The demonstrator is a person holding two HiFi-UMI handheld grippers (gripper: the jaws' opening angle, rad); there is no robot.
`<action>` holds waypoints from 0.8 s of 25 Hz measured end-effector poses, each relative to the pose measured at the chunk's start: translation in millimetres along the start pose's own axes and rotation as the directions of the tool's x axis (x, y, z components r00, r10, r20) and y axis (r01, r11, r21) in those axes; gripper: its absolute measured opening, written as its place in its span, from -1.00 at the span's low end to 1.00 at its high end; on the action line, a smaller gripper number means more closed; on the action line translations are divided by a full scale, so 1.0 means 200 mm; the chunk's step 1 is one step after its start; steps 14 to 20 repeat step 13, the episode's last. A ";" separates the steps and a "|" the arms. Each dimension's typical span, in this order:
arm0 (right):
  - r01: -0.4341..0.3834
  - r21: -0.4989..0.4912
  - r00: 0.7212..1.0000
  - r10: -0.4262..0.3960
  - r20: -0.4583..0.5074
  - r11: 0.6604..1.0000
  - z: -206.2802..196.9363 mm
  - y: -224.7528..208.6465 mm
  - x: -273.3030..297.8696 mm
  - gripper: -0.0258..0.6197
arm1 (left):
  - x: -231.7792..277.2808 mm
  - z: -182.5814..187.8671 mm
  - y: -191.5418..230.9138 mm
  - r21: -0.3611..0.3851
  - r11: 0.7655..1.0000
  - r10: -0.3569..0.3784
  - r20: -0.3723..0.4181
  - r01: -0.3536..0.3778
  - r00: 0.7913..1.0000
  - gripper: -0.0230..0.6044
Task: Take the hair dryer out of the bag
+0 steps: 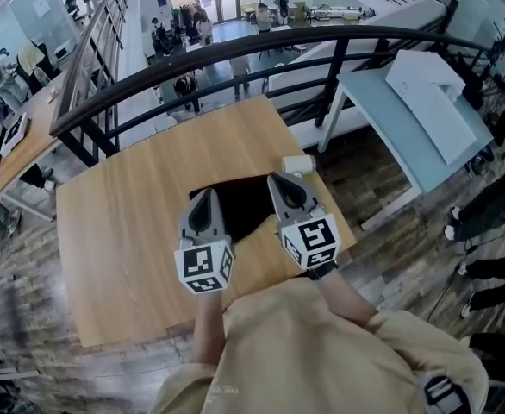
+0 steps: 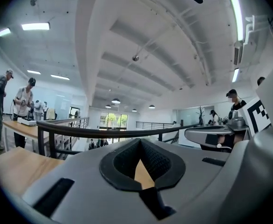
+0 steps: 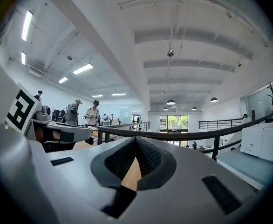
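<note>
A black bag (image 1: 242, 207) lies flat on the wooden table (image 1: 123, 231), partly hidden under both grippers. The hair dryer is not visible in any view. My left gripper (image 1: 205, 195) hovers over the bag's left part and my right gripper (image 1: 278, 178) over its right part, both raised and pointing level away from me. In the left gripper view the jaws (image 2: 139, 141) meet at the tips with nothing between them; only wood shows through the gap behind. The right gripper (image 3: 136, 139) is likewise shut and empty.
A small pale object (image 1: 298, 164) sits on the table just beyond the right gripper. A dark curved railing (image 1: 235, 50) runs along the table's far side. To the right stands a light blue table (image 1: 390, 136) carrying a white box (image 1: 433, 93). People stand at benches in the distance.
</note>
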State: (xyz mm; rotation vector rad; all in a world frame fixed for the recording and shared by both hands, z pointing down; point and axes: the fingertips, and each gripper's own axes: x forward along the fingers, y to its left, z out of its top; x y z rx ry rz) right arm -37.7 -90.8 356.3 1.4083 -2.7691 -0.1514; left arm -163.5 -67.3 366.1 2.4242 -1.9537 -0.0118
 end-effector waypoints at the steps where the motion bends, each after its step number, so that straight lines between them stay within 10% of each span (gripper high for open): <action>1: 0.000 -0.003 1.000 0.000 0.003 1.000 0.00 0.01 -0.01 -0.88 | -0.01 0.00 -0.01 0.002 1.000 -0.002 0.004 0.002 1.000 -0.89; 20: 0.016 -0.025 1.000 -0.016 -0.008 1.000 0.00 0.06 -0.08 -0.88 | -0.05 -0.01 -0.01 -0.015 1.000 -0.009 0.004 0.009 1.000 -0.89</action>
